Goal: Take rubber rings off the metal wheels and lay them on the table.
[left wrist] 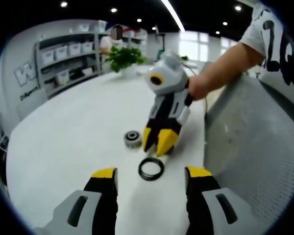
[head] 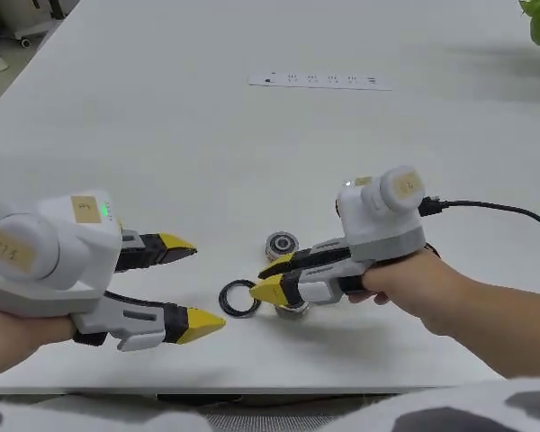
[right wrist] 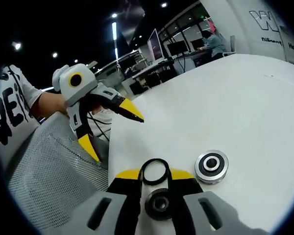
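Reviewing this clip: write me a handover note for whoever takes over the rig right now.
Left tongs: open, empty, above the table.
Right tongs: shut on a wheel, low at the table.
One rubber ring lies free on the table, just ahead of the right tips.
Second wheel sits apart, farther out; I cannot tell whether its ring is on.
Done: one ring off. Left: check both wheels and strip any rings on them.

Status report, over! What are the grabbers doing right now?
Left gripper open, hovering. Right gripper shut on metal wheel. Rubber ring off, flat on table by its tips. Second wheel beside, not blocking.
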A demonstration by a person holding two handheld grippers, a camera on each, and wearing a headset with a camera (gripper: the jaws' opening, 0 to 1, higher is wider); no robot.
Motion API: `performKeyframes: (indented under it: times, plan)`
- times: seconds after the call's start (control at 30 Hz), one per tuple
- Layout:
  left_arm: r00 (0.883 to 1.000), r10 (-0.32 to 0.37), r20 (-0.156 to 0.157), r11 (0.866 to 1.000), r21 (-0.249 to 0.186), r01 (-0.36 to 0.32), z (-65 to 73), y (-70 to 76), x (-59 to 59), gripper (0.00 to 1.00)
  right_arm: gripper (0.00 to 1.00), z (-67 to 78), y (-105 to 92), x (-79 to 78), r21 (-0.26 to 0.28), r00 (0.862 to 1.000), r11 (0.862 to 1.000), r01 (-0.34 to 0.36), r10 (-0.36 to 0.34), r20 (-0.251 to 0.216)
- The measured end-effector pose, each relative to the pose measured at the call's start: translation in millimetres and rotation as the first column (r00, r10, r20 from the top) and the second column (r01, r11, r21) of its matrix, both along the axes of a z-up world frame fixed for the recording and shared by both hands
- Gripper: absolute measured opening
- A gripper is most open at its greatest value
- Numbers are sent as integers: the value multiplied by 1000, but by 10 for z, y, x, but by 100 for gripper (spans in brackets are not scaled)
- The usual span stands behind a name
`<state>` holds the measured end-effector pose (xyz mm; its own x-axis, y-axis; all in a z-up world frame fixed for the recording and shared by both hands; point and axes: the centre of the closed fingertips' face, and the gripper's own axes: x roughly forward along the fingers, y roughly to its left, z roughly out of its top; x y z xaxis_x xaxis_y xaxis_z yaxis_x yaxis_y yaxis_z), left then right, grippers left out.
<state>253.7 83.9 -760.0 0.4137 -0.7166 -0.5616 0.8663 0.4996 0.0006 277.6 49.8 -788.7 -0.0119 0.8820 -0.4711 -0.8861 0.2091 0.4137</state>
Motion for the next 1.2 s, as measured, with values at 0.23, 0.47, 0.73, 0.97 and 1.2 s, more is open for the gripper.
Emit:
performKeyframes:
  times: [0.23, 0.47, 0.73, 0.97, 1.2]
  plan:
    - [1000, 4, 4, 1000, -3, -4, 29, 3, 21, 57, 20, 160, -26, 125, 47, 999, 998, 41, -42, 9]
    - [1000, 9, 18, 1000, -10, -9, 92, 13, 69, 57, 23, 318, -116, 267, 75, 996, 994, 80, -83, 41]
    - [999, 17, 31, 1000, -14, -17, 202, 34, 83, 57, 27, 583, -230, 383, 114, 987, 986, 126, -136, 89]
    - [999, 22, 43, 1000, -21, -21, 289, 33, 91, 57, 33, 783, -386, 442, 134, 974, 978, 158, -177, 144]
    - [999, 20, 50, 999, -34, -19, 394, 32, 92, 59, 39, 893, -567, 439, 137, 959, 974, 180, -205, 194]
